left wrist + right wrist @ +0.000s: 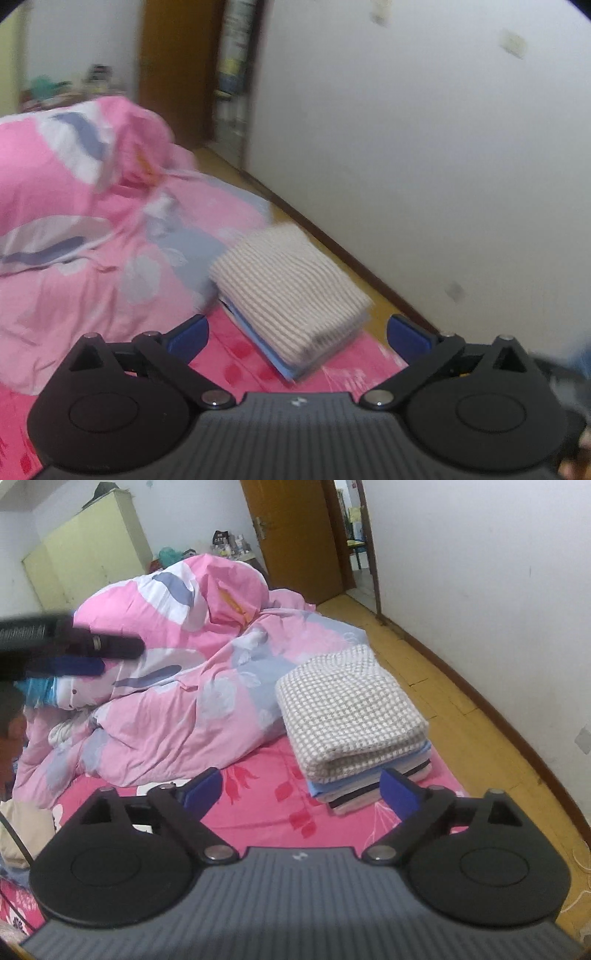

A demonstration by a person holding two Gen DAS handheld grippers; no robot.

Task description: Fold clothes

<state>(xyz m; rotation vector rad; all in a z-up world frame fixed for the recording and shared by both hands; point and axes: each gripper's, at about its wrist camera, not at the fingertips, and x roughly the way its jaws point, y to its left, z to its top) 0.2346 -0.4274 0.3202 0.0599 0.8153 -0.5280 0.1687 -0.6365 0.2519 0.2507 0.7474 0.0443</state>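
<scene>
A stack of folded clothes (354,716) lies on the pink bed sheet (258,812) near the bed's right edge. A beige-and-white checked cloth tops it, with blue, black and pale layers underneath. In the blurred left wrist view the same stack (291,291) sits just beyond my left gripper (297,325), which stands open and empty. My right gripper (301,775) hangs open above the sheet, short of the stack, with nothing between its blue pads. The left gripper (92,661) also shows side-on at the far left of the right wrist view, over the duvet, with something turquoise under it.
A crumpled pink, white and grey duvet (177,686) fills the bed's left and far side. A strip of wooden floor (443,686) runs between bed and white wall (480,572). A brown door (295,535), a pale cupboard (85,557) and a beige garment (22,830) are also in view.
</scene>
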